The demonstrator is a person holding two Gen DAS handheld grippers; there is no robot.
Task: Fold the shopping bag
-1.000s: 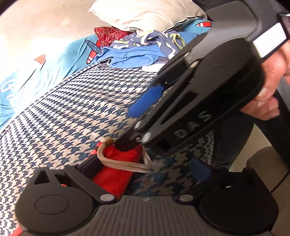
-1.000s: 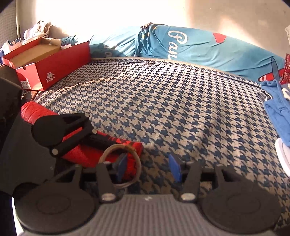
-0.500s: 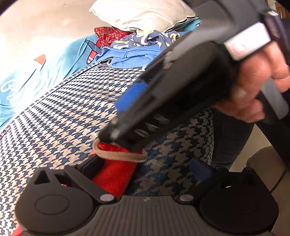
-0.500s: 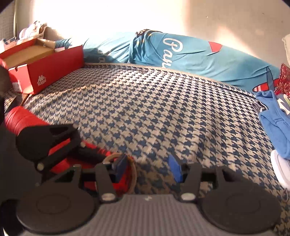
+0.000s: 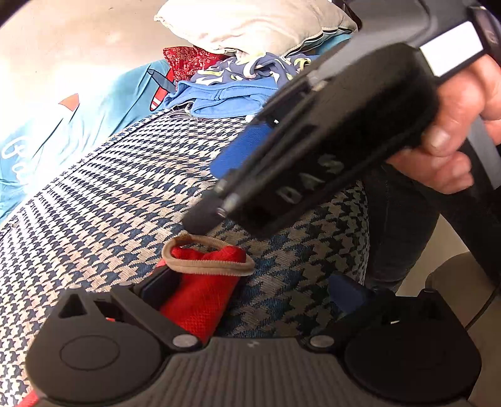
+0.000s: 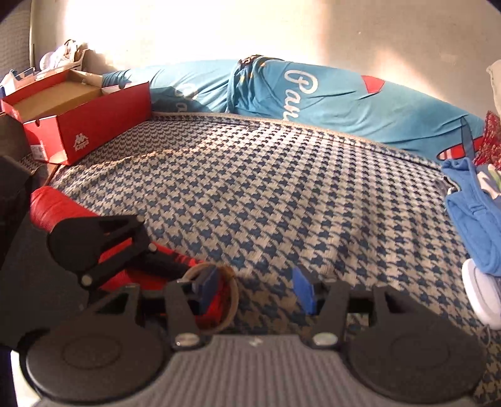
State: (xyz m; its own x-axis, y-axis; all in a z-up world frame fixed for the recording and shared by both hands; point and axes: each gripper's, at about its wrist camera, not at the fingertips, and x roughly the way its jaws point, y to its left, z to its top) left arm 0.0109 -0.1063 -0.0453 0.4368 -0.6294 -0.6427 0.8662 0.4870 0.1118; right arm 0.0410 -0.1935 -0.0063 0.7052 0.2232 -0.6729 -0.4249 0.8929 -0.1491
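Right up close, the left hand-held gripper (image 5: 250, 288) has its fingers spread wide apart, and one finger rests against the red shopping bag (image 5: 200, 300). The bag is rolled up into a tight little bundle and lies on the bed (image 6: 281, 194), near the edge. A tan stretchy band (image 5: 206, 264) goes around one end of the roll and keeps it from coming open. The bag already looks folded small.

The right hand-held gripper (image 6: 256, 289) hangs just above that end. Its fingers are spread too, holding nothing, and one finger sits in front of the band.

The bag looks soft and light, like thin cloth. I think it would squash easily and would spring open if the band slipped off. The best place to take hold is the fat middle of the roll, not the band.

Farther back there is a red shoe box (image 6: 84, 125), a heap of blue clothes (image 5: 225, 94) and a white pillow (image 5: 250, 25).
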